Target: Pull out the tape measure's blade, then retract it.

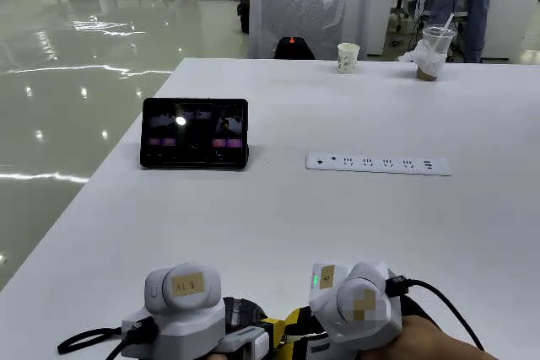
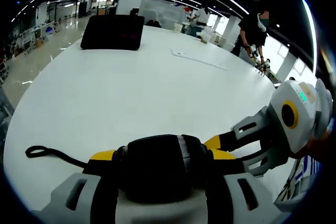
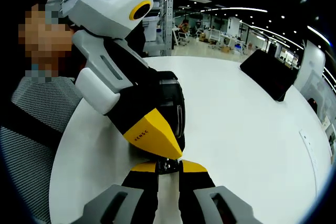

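**Status: step 1 set up, blade not yet extended.**

The tape measure [image 2: 157, 177], a black case, sat at the near edge of the desk [image 1: 278, 217], well apart from the tablet [image 1: 194, 132] and on the person's side of it. A wrist strap [image 2: 47, 153] trailed from the case across the desk.

The left gripper [image 2: 159, 153] had its yellow-tipped jaws clenched across the case, one jaw on each flank. Whether the case rested on the desk or was held just above it could not be determined.

The right gripper [image 3: 169, 171] faced the case from the side farther from the tablet. Its jaws were drawn almost together on a small dark part at the mouth of the case. This part was judged to be the blade's end hook [image 3: 168, 164], though it was too small to confirm.

**Done:** case secured and, apparently, hook pinched.

**Left:** no length of blade showed between the case and the right jaws, so extension was judged not to have begun. Two steps remained:
1. Draw the hook away from the held case.
2. Let the blade run back in.
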